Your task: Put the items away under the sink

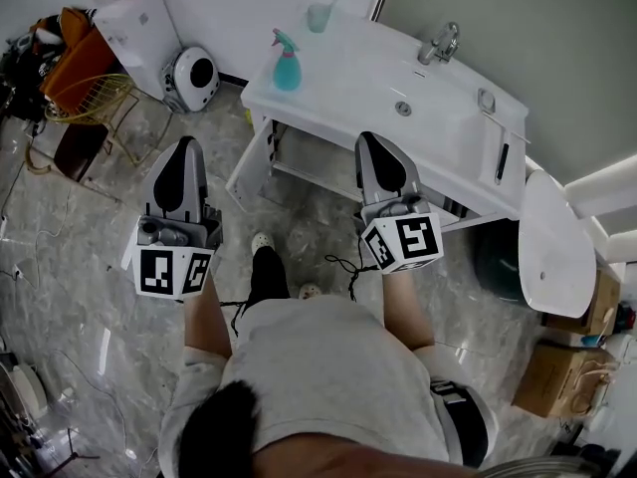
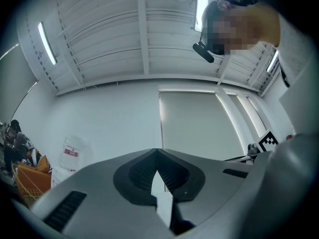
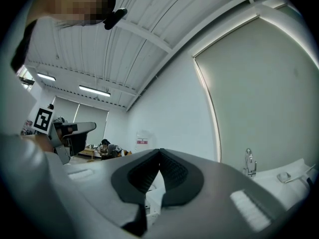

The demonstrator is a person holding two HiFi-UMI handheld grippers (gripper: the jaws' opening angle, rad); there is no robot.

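The grey marble floor [image 1: 80, 267] fills most of the head view. The white sink worktop [image 1: 348, 83] stands against the wall, and below it a cabinet door [image 1: 249, 167] is swung open. The person stands in front of it with both grippers lifted and pointing up. The left gripper [image 1: 184, 147] has its jaws pressed together at the tips, with nothing between them. The right gripper [image 1: 370, 139] is the same, closed and empty. A teal spray bottle [image 1: 287, 66] stands upright at the left end of the worktop. A pale cup [image 1: 318, 17] stands near it by the wall. The faucet [image 1: 441, 43] is behind the basin.
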